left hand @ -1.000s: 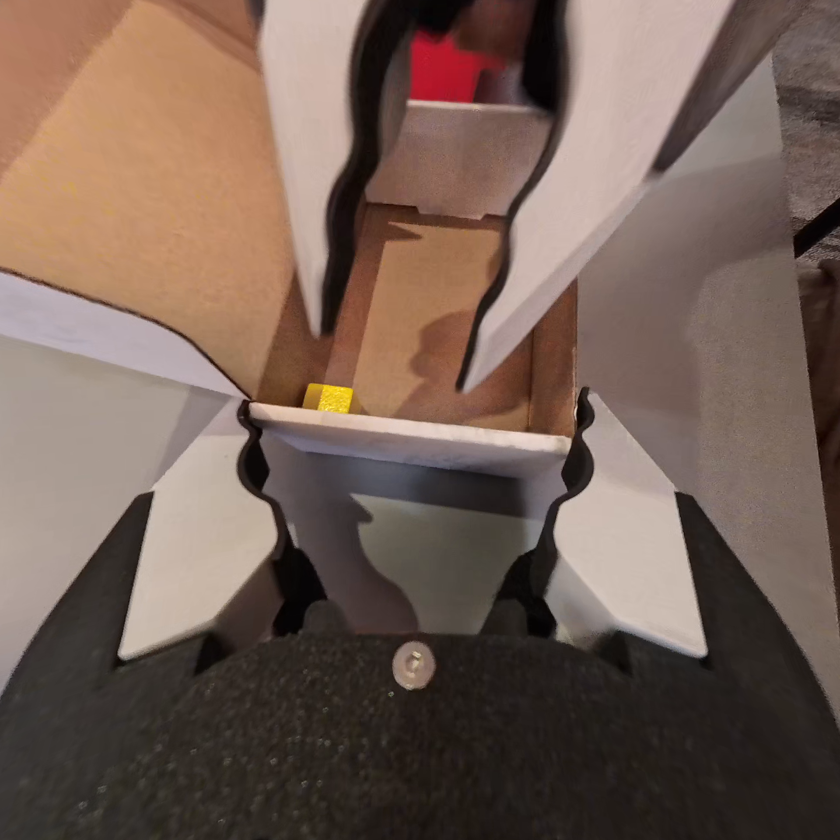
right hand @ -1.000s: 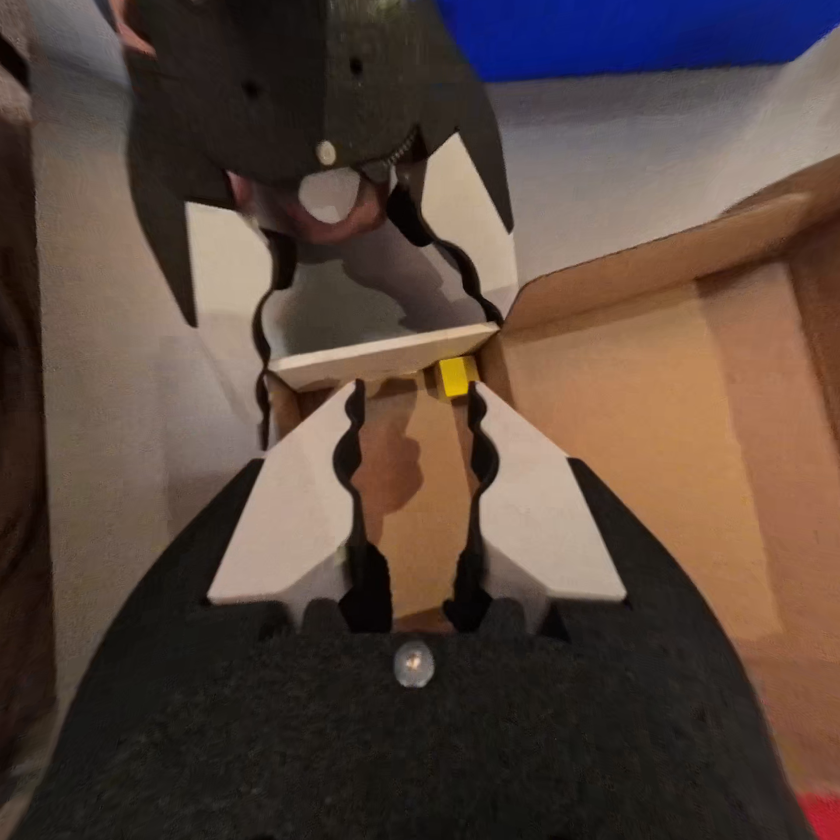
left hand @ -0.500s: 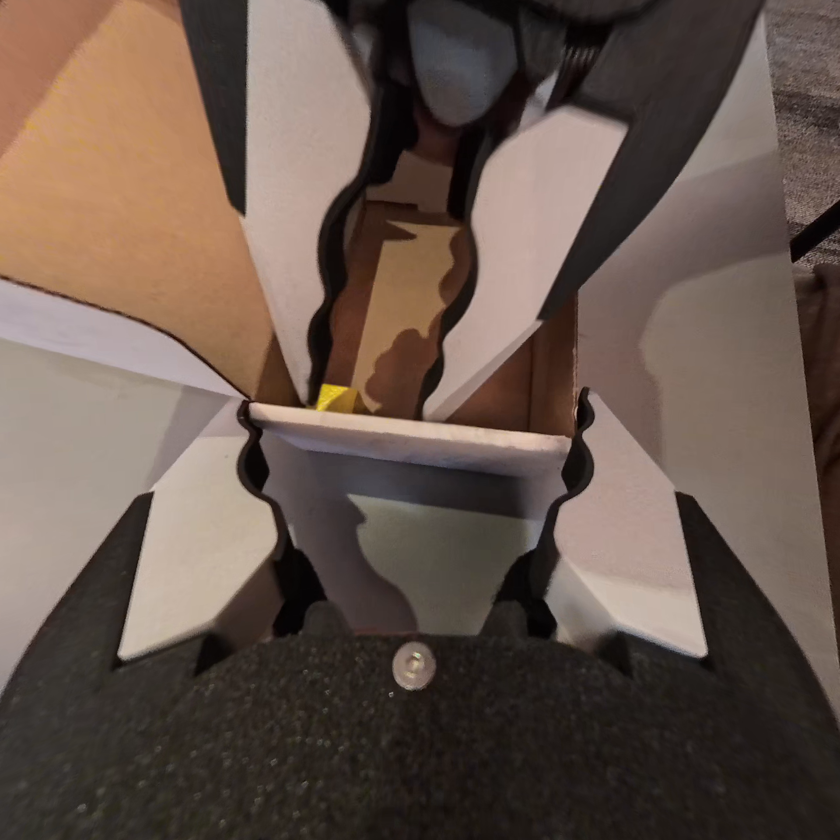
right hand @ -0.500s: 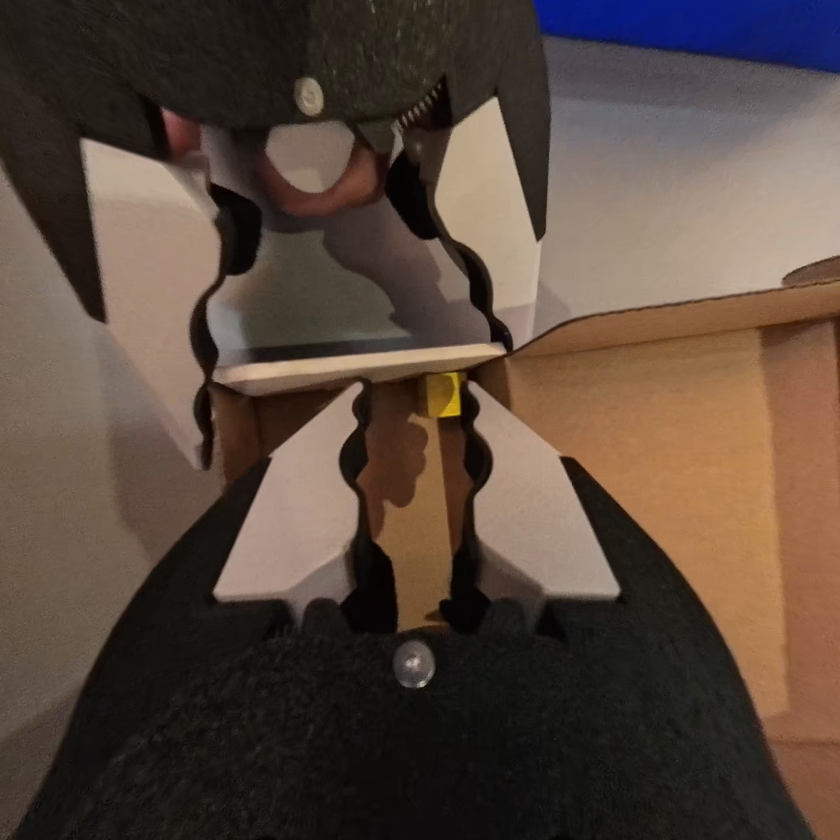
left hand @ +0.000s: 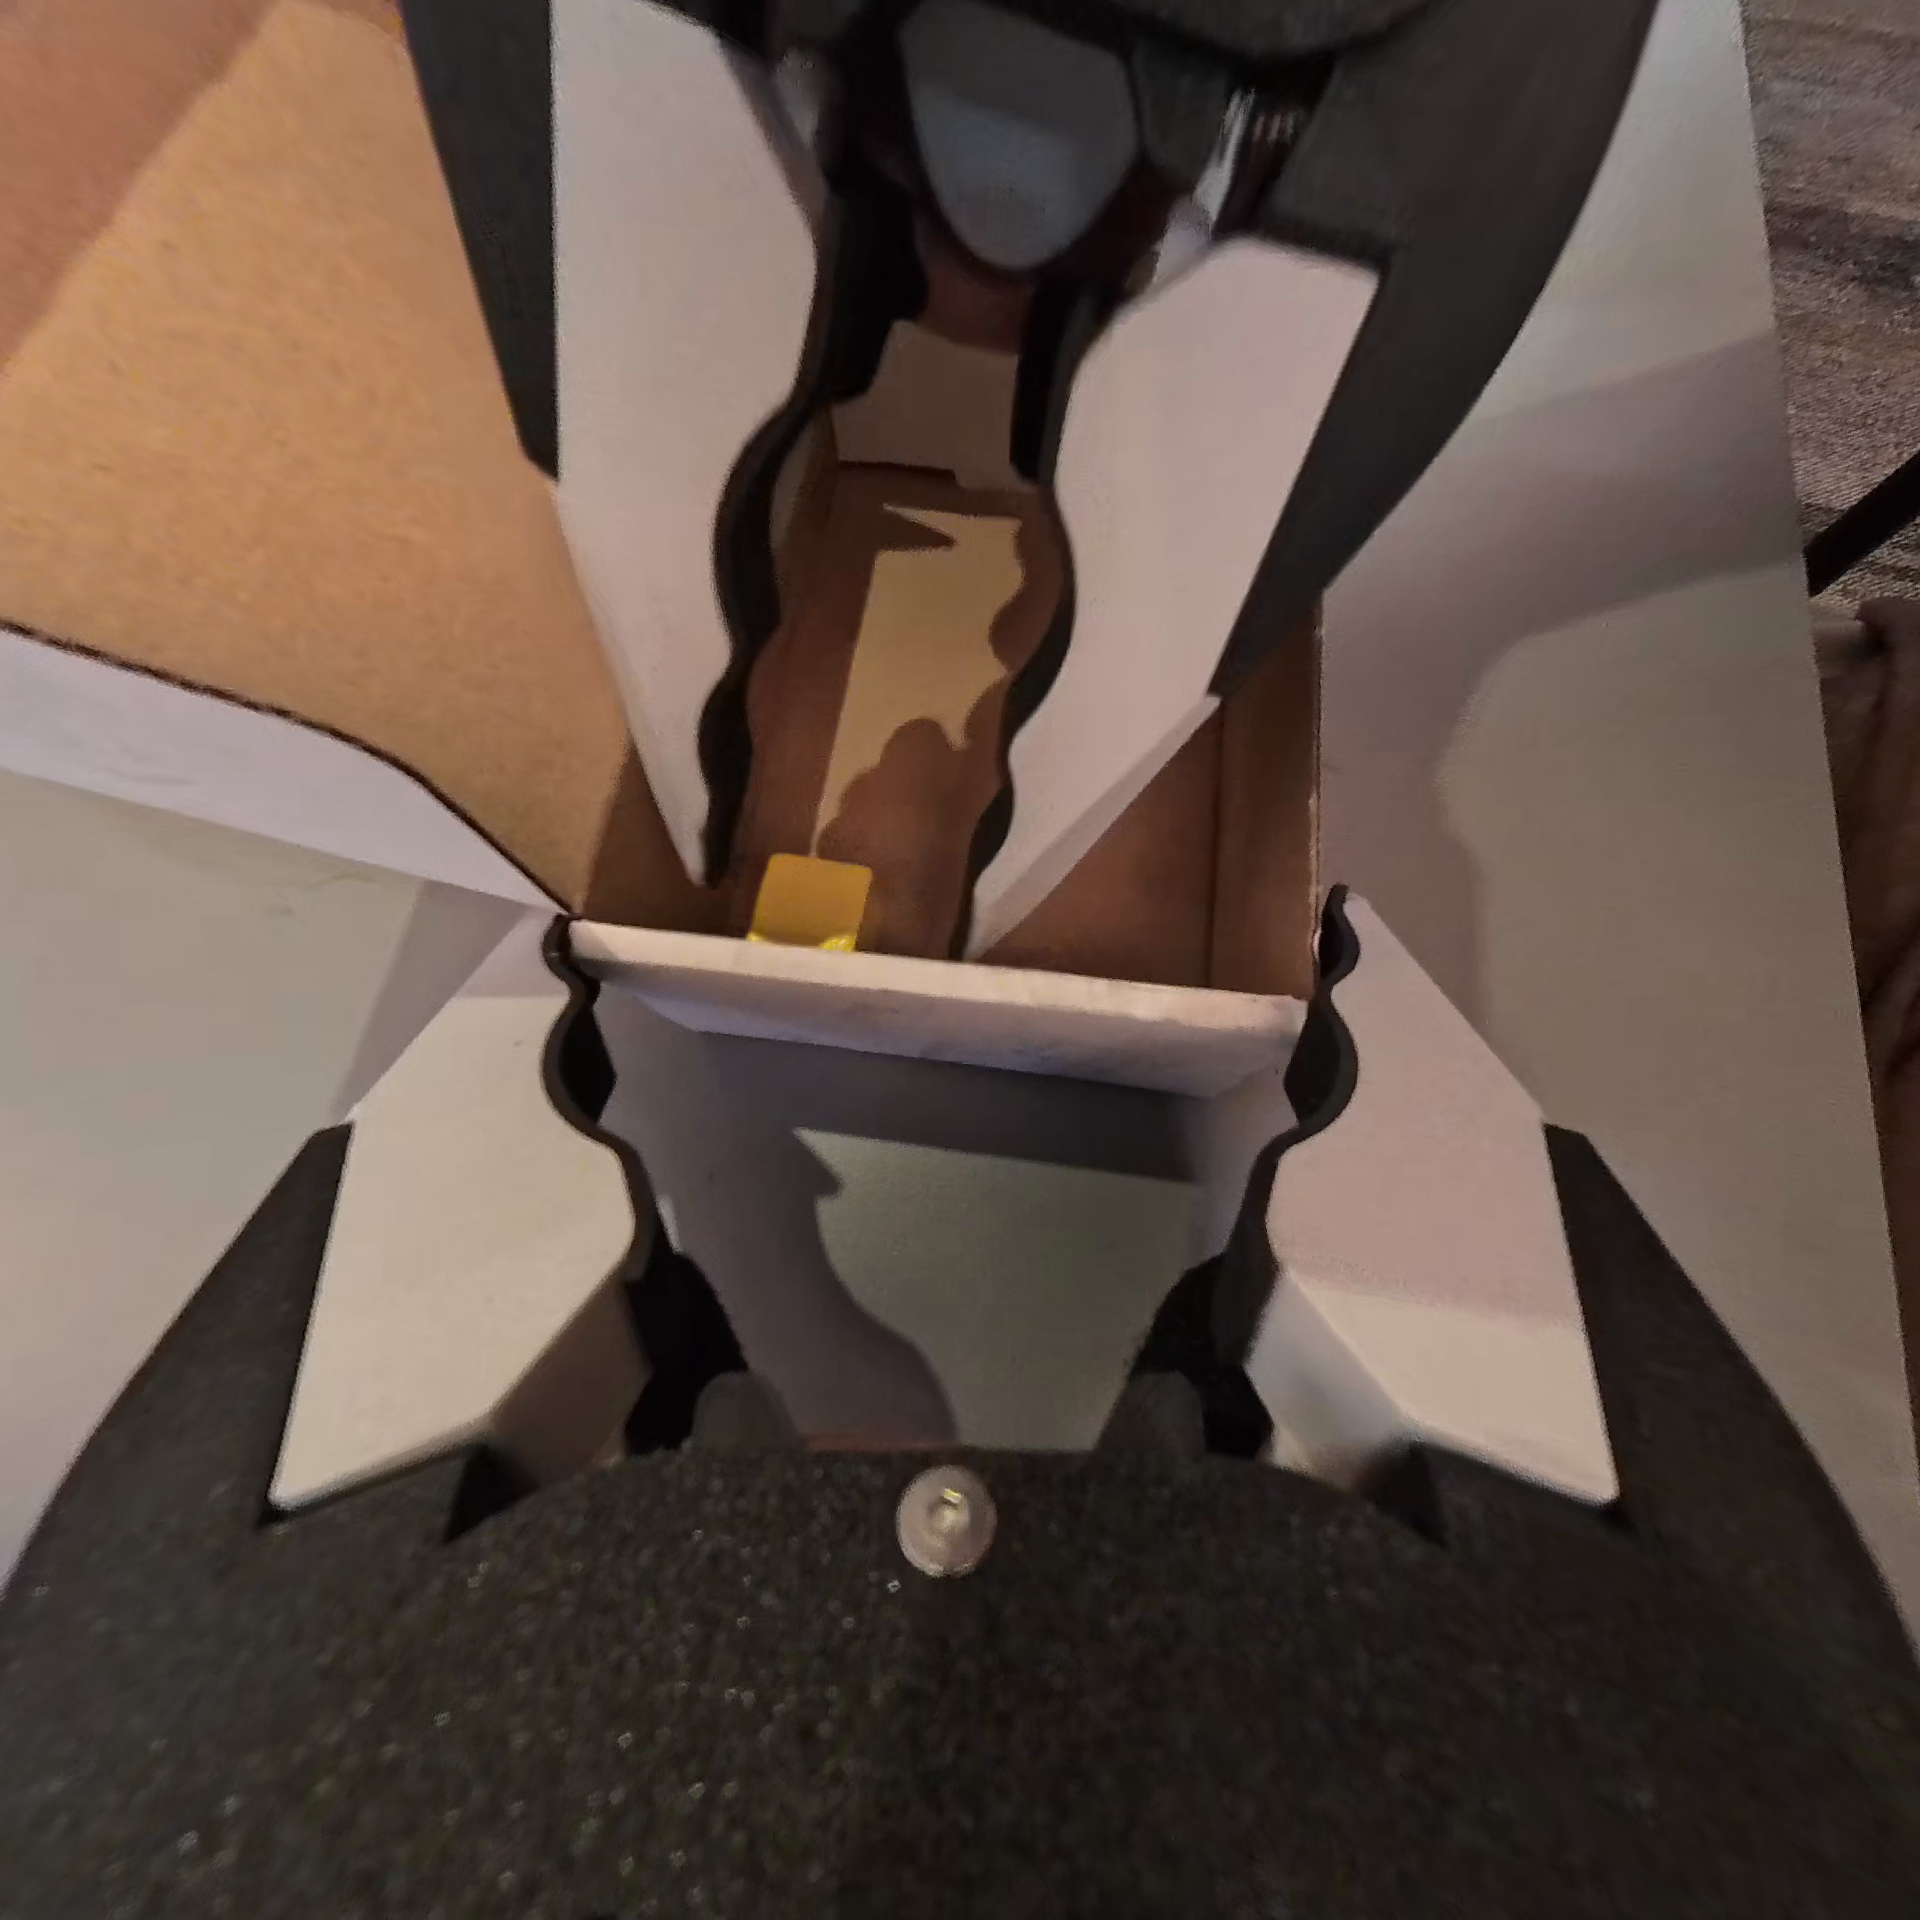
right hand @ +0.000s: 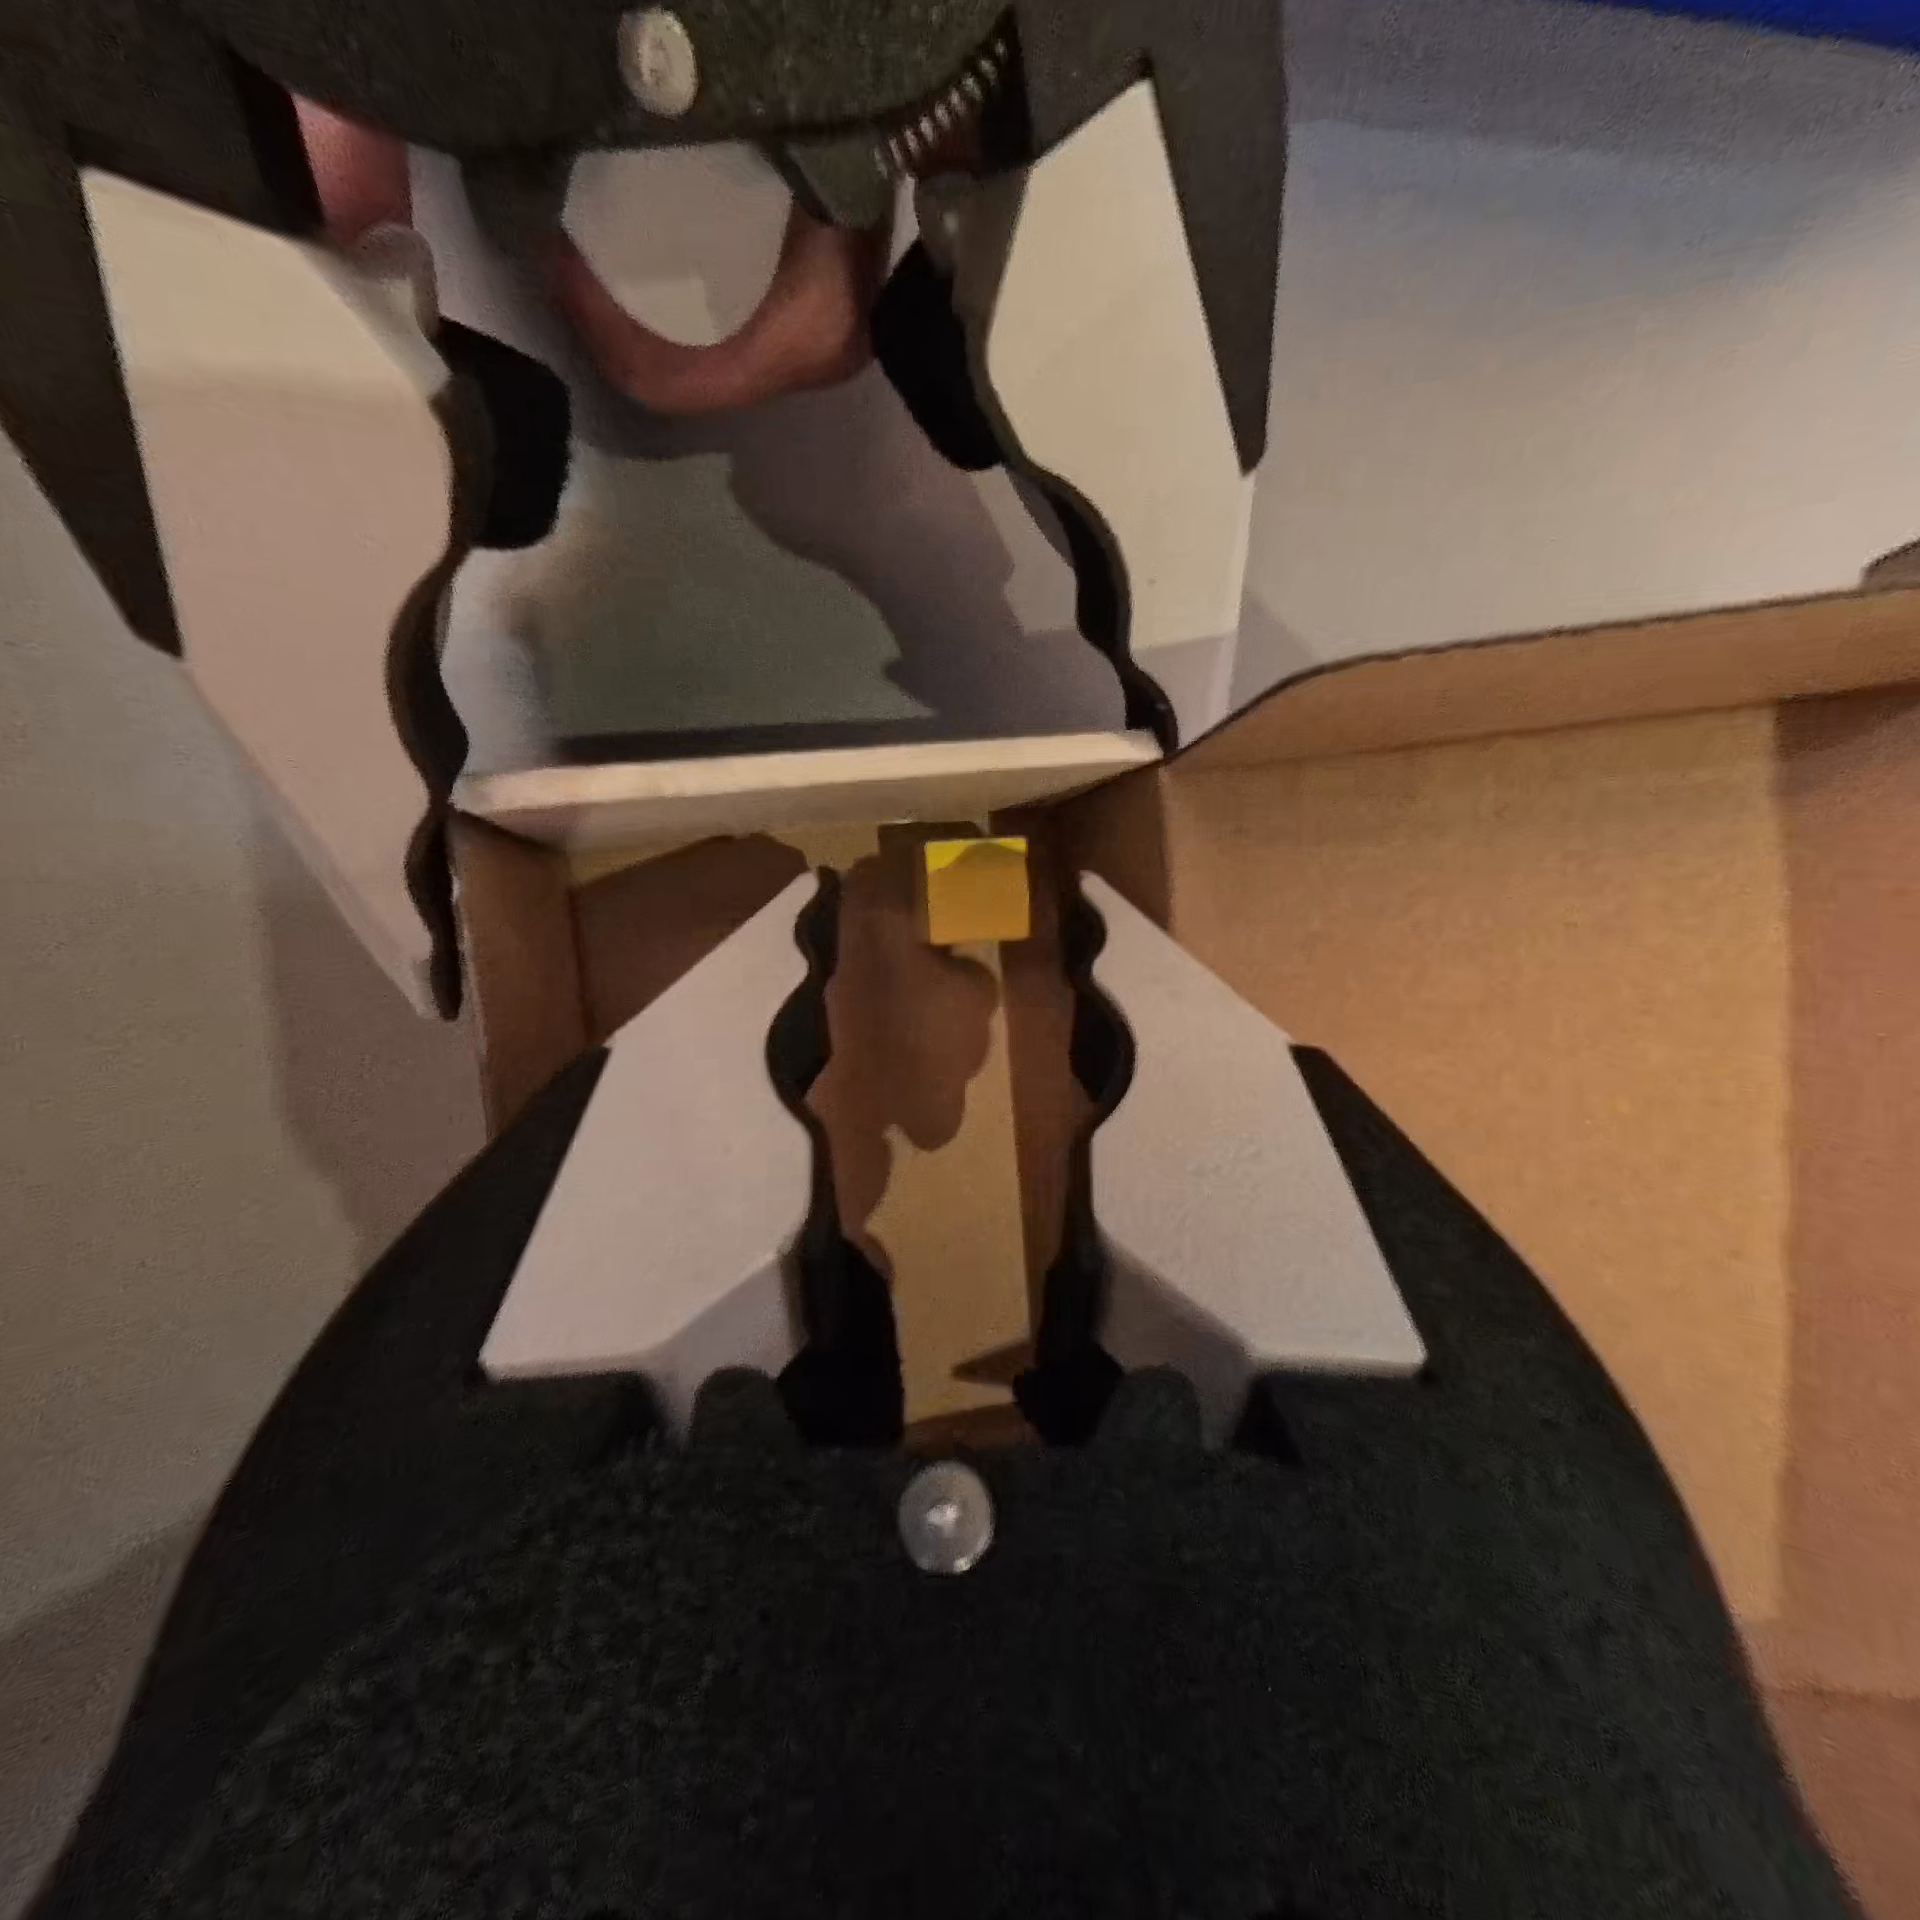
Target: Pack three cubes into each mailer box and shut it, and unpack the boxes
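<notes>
A narrow mailer box [left hand: 935, 1008], white outside and brown inside, lies open on the white table with its lid [left hand: 260, 468] folded out flat. One small yellow cube [left hand: 810, 904] sits on the box floor against the end wall [right hand: 800, 779]. My left gripper [left hand: 948, 920] is open wide and straddles that end wall, its tips at the two corners. My right gripper [right hand: 951, 883] reaches down into the box, its jaws narrowed but open. The yellow cube [right hand: 977, 888] lies between its tips, nearer the right finger, with a gap showing. The right gripper also shows in the left wrist view [left hand: 842, 904].
The white table [left hand: 156, 1039] runs around the box. Its right edge meets dark carpet [left hand: 1849, 260]. The open lid [right hand: 1455, 935] spreads to one side of the box. A blue object [right hand: 1766, 21] shows at the far top. A finger of the hand holding the left gripper [right hand: 707, 364] shows behind it.
My right gripper has pushed deeper into the box toward the end wall, and its tips now flank the yellow cube. My left gripper and the box have stayed put.
</notes>
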{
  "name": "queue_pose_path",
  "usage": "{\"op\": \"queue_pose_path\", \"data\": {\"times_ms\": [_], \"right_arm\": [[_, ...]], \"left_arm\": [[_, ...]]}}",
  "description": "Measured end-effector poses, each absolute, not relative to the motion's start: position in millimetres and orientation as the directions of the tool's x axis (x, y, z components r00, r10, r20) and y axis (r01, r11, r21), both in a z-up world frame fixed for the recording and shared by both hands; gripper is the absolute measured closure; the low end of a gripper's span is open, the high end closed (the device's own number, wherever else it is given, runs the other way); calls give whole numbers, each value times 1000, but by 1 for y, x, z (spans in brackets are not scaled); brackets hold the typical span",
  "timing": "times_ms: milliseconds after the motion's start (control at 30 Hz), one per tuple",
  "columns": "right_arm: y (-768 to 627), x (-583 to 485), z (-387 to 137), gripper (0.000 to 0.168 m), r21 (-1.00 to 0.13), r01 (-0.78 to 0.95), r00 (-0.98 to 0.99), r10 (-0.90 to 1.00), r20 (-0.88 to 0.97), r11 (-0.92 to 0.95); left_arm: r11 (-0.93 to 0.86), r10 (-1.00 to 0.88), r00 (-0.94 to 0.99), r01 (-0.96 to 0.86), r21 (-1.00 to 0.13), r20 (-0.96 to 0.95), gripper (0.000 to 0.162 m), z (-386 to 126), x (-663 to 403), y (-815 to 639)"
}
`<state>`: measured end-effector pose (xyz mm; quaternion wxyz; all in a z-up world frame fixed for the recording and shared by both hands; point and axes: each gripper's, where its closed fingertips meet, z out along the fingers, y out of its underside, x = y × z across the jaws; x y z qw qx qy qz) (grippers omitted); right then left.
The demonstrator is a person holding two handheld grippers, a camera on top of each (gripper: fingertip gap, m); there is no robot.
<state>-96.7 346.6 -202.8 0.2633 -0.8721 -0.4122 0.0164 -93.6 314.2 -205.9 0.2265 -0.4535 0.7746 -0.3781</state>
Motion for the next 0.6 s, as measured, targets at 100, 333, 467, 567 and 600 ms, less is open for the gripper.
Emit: {"op": "queue_pose_path", "data": {"times_ms": [100, 333, 467, 567, 600], "right_arm": [[346, -97, -217, 144, -411, 746, 630, 756, 178, -524], [320, -72, -129, 148, -571, 623, 746, 625, 230, -534], [262, 62, -54, 148, -710, 298, 954, 180, 238, -639], [211, 155, -103, 147, -541, 41, 973, -89, 212, -840], [205, 166, -125, 148, -479, -15, 976, -117, 182, -878]], "left_arm": [[307, -876, -482, -533, -788, -15, 30, -206, -93, 314], [303, -882, -471, -540, -785, -16, 30, -207, -94, 317], [328, -898, -435, -563, -758, -66, 30, -208, -96, 330], [319, -899, -434, -568, -759, -54, 30, -208, -98, 334], [314, -898, -439, -566, -762, -44, 30, -208, -97, 334]]}}
